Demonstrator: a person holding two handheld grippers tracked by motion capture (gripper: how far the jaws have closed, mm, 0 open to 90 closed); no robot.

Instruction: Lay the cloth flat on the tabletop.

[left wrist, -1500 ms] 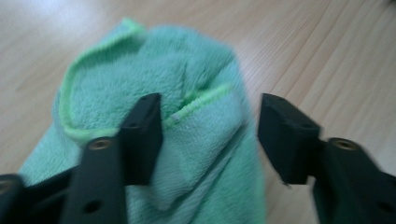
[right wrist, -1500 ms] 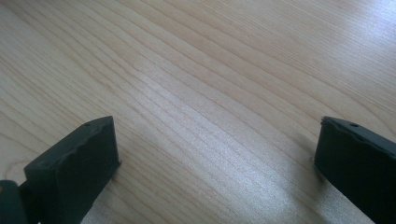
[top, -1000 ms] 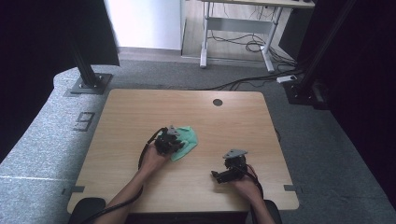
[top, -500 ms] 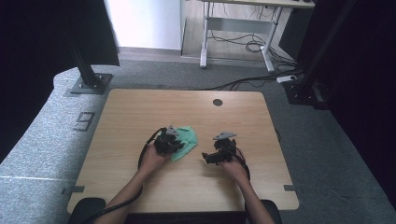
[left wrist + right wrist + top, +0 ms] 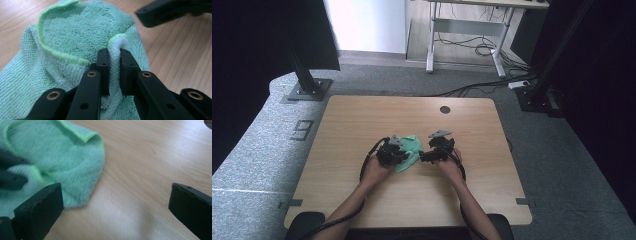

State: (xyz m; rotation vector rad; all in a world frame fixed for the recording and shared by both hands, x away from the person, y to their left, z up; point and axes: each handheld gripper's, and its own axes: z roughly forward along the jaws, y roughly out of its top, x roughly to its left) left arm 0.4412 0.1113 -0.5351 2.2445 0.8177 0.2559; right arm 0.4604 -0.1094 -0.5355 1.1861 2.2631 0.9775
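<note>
Pinching green cloth [image 5: 75, 45]: left tool [image 5: 114, 62] | right tool [image 5: 115, 205] wide open, empty, beside cloth

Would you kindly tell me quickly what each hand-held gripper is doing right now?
Left hand-held gripper: closed, pinching a fold of the green microfibre cloth.
Right hand-held gripper: open, holding nothing, beside the cloth.

High view overhead, both gripper views close (sharing cloth [image 5: 75, 42])

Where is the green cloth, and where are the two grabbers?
green cloth [image 5: 75, 32], left gripper view, on its fluffy top fold.
left gripper [image 5: 114, 58], left gripper view, between its tips.
right gripper [image 5: 116, 200], right gripper view, between its open tips.
</note>
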